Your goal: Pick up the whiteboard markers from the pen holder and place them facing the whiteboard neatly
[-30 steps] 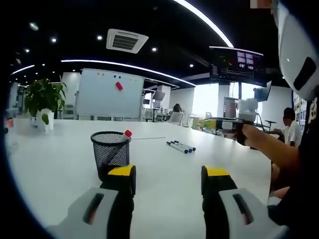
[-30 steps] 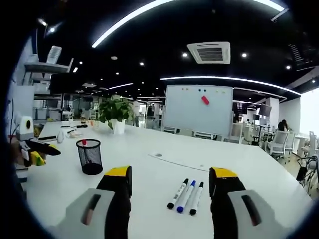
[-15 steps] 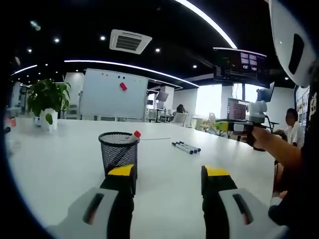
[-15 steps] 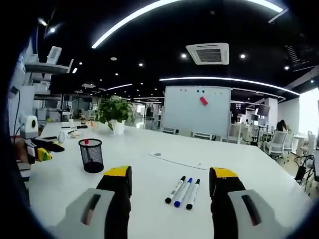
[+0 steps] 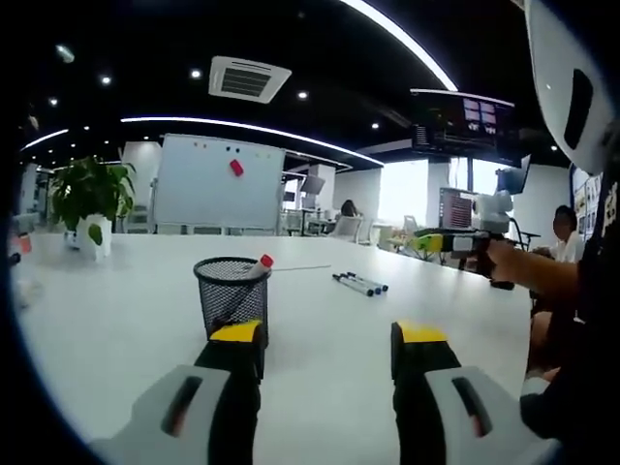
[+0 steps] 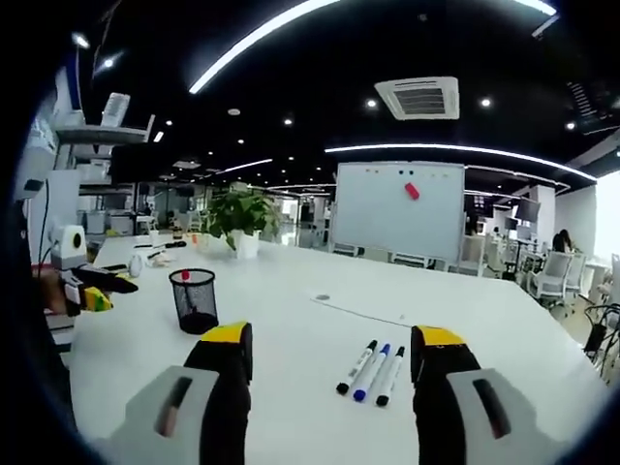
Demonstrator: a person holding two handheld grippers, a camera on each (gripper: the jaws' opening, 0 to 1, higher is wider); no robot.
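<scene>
In the left gripper view, the left gripper (image 5: 327, 349) is seen low over a white table (image 5: 116, 300), its two yellow-tipped jaws spread wide apart with nothing held between them. Just beyond the left jaw a black mesh pen holder (image 5: 232, 295) stands upright on the table, and a red-capped marker (image 5: 258, 264) is seen leaning in it, its cap poking above the rim. Farther back and to the right, three markers (image 5: 356, 283) are laid side by side on the tabletop, well apart from the holder. A whiteboard (image 5: 218, 181) with a red magnet is seen at the far end of the room, and a potted plant (image 5: 87, 201) stands on the table at the left. The right gripper (image 5: 455, 241) is seen at the right, held in a person's hand (image 5: 509, 262); how its jaws stand cannot be told from here. In the right gripper view, the right gripper (image 6: 329, 351) is shown with its jaws wide apart and empty. Between them, farther along the table (image 6: 484, 339), the three markers (image 6: 373, 369) lie parallel, caps toward the camera, pointing toward the whiteboard (image 6: 399, 212). The pen holder (image 6: 198, 300) stands well to the left, with a red cap (image 6: 184, 275) visible at its rim, and the potted plant (image 6: 238, 217) is seen behind it.
</scene>
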